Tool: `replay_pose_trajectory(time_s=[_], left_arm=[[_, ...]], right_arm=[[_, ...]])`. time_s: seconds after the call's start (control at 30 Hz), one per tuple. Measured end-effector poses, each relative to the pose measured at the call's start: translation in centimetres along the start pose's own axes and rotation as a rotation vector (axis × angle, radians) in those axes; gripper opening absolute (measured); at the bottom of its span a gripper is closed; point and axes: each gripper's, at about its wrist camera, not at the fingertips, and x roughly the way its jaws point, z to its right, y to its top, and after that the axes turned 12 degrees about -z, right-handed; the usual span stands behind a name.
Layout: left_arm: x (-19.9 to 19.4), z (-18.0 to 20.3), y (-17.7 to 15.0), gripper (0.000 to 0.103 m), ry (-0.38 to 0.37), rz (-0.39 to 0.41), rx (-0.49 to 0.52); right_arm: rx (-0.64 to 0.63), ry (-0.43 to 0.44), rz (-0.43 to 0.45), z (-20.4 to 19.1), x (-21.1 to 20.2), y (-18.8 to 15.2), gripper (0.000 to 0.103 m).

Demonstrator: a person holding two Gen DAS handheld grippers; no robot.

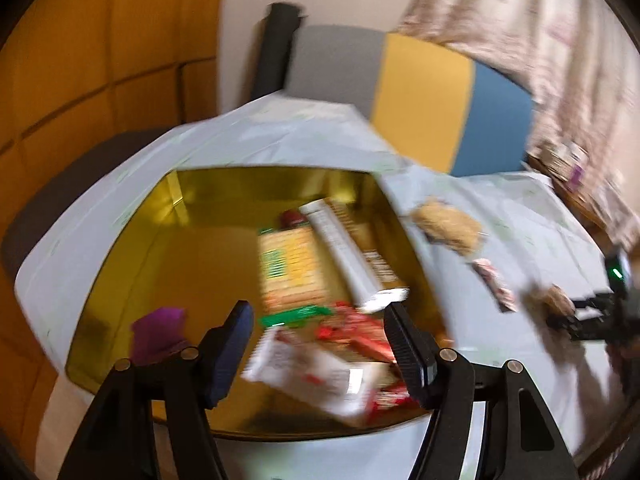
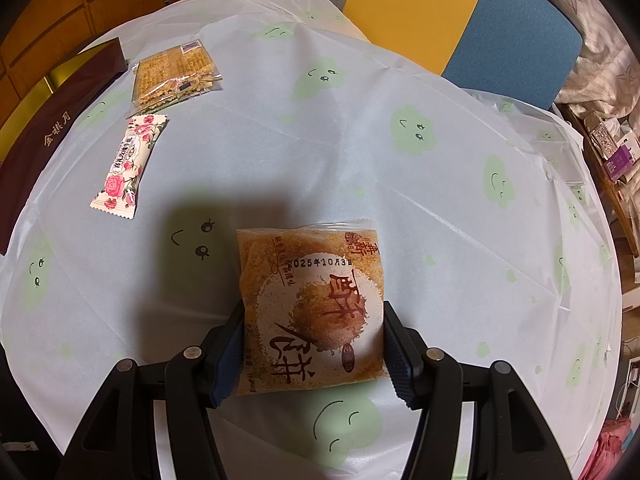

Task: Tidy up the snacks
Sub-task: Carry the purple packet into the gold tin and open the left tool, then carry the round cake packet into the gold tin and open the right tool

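My left gripper (image 1: 318, 312) hangs open above a gold-lined box (image 1: 192, 240). Inside lie several snacks: a yellow-green pack (image 1: 292, 268), a long white bar (image 1: 344, 248), red packets (image 1: 360, 336) and a white-red packet (image 1: 304, 376) below the fingers. Nothing is pinched. My right gripper (image 2: 314, 308) is shut on a square brown pastry packet (image 2: 312, 280), one pad on each side edge, close over the tablecloth. To the left on the cloth lie a rose-print candy bar (image 2: 128, 164) and a clear pack of crumbly crackers (image 2: 172, 74).
The dark brown box wall (image 2: 52, 132) runs along the table's left edge. A pale cloth with green faces (image 2: 360, 140) covers the round table. A yellow and blue chair (image 2: 460, 20) stands behind it. A cluttered shelf (image 2: 612, 152) is at the right.
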Motion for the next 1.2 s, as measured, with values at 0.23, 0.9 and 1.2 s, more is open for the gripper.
replay_pose_trajectory(time_s=[0.23,0.9,1.2], left_arm=[[-1.1,5.8,-0.5,0.068,-0.100,0.016,0.178],[2.0,15.1,-5.3,0.068,-0.234,-0.110,0.440],[4.6,16.0,-6.8,0.068,-0.222,-0.146,0.459]], right_arm=[[0.000,-0.001,0.001,0.0,0.0,0.0,0.061],[-0.009,-0.014,0.004,-0.6,-0.2,-0.2,0.061],[-0.003,-0.009,0.006,-0.8,-0.3,-0.2,0.061]])
